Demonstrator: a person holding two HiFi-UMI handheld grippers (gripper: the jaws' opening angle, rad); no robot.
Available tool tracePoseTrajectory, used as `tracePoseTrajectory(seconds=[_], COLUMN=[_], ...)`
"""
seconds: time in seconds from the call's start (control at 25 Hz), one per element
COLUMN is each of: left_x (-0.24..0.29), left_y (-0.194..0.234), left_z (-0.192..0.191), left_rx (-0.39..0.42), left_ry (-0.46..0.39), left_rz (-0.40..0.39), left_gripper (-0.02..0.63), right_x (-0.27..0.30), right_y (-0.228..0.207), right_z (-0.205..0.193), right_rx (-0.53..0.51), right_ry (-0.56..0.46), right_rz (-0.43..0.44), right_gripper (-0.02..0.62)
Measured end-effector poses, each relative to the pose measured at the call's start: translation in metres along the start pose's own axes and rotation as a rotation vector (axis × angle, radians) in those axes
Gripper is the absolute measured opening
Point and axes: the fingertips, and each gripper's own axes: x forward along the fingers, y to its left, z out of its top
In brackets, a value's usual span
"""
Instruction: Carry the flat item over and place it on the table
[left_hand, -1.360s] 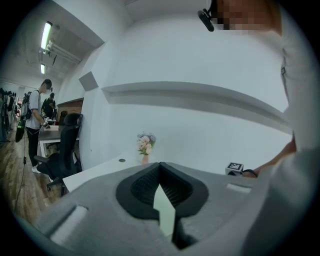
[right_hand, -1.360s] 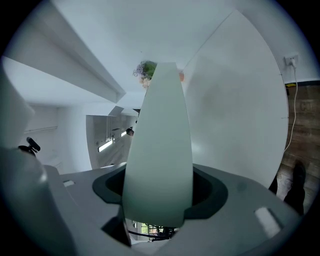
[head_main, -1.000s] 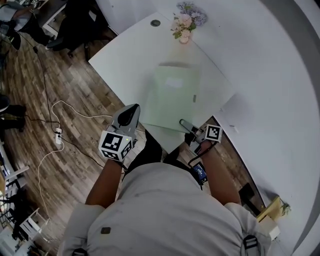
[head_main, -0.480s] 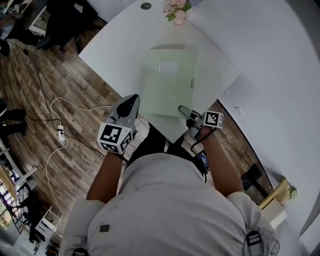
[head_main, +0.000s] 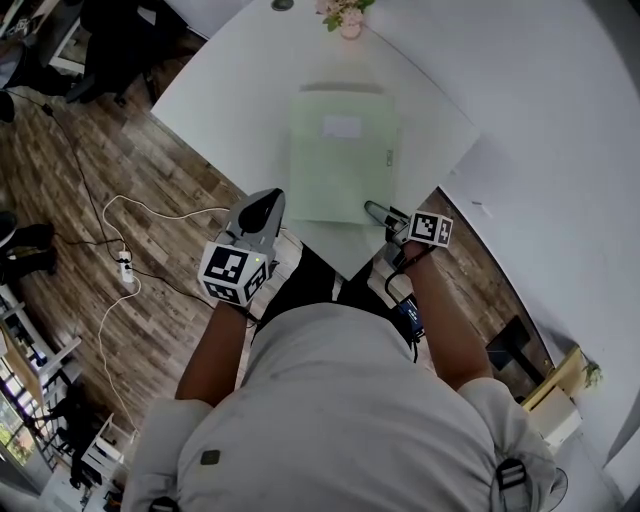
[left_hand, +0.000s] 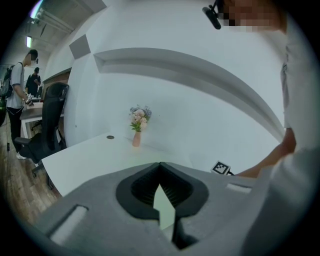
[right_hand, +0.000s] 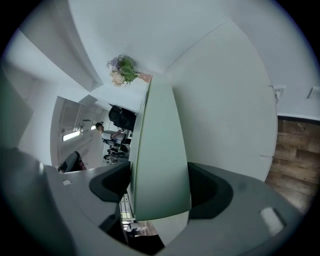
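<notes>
**Right jaws opening: release under way**

The pale green flat plastic folder (head_main: 343, 165) is lying on the white table (head_main: 230, 110). Its near corner is sitting between the right gripper (head_main: 380, 214) jaws, which have just been opening and are not pressing it. The left gripper (head_main: 266, 200), jaws together and empty, is hovering beside the table. Placement is likely nearing completion.

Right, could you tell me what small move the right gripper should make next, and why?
Probably draw the right gripper straight back toward the person. The green folder looks to lie flat on the white table, and the tongs have just been opening with its near edge between them, so backing off cleanly should leave it in place.
</notes>
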Motion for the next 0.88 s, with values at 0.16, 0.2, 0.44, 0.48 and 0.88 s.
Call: tracePoseTrajectory(seconds=[0.16, 0.2, 0.44, 0.48, 0.88], left_x=[-0.002, -0.002, -0.003, -0.003, -0.008], left_y=[0.000, 0.000, -0.002, -0.003, -0.014], left_z=[-0.003, -0.004, -0.008, -0.008, -0.004], left_rx=[-0.010, -0.012, -0.016, -0.016, -0.007], left_ry=[0.001, 0.000, -0.001, -0.002, -0.019], left_rz=[0.003, 0.004, 0.008, 0.009, 0.015], left_gripper=[0.000, 0.000, 0.000, 0.000, 0.000], right_x=[-0.001, -0.001, -0.004, -0.004, -0.014], right_y=[-0.008, -0.010, -0.024, -0.024, -0.018], right_z=[0.000, 0.000, -0.003, -0.003, -0.003], right_rx=[-0.041, -0.052, -0.107, -0.108, -0.260], right_ry=[0.019, 0.020, 0.051, 0.052, 0.092], right_rz=[-0.066, -0.083, -0.188, -0.189, -0.248], right_gripper=[0.373, 0.374, 0.348, 0.348, 0.270])
